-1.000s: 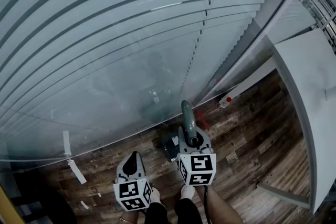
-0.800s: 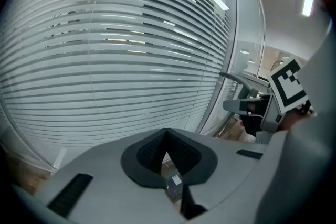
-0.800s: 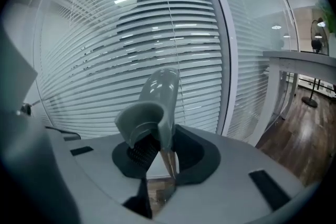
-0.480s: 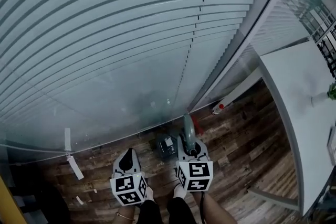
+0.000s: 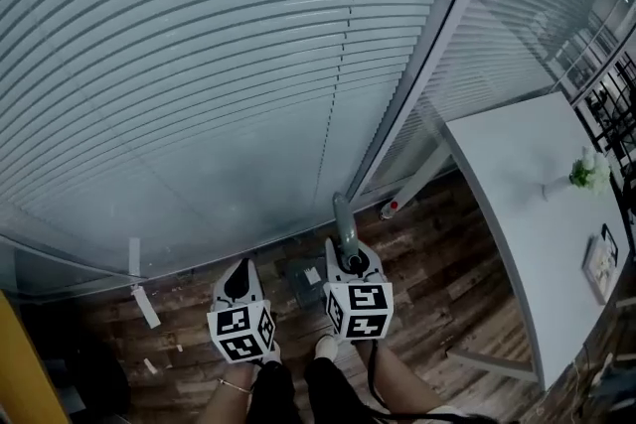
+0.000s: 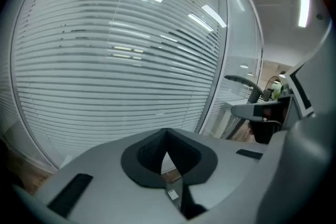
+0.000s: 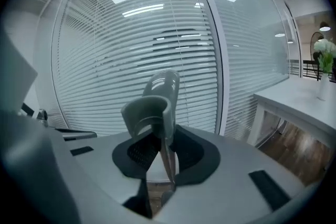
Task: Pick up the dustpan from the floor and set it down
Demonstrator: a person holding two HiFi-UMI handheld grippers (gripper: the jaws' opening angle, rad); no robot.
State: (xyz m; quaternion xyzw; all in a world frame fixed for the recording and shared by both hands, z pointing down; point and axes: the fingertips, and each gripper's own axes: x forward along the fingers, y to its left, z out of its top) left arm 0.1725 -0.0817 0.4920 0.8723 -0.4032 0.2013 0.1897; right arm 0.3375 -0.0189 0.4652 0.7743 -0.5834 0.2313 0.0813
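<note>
**One dustpan [image 5: 343, 218] gripped by its handle, pan end down**

Fingers of the right gripper [image 5: 348, 258] are closed on the dustpan's [image 7: 156, 99] grey handle. Its long axis runs up and forward. The handle's tip points past the fingers toward the blinds [image 5: 199, 65], and the dark pan hangs beneath, over the wooden floor [image 5: 447, 298], between the two grippers. The left gripper [image 5: 238, 278] has its fingers meeting at the tips with nothing between them. Both hands hold their grippers side by side, aimed forward and somewhat downward at the blinds.
</note>
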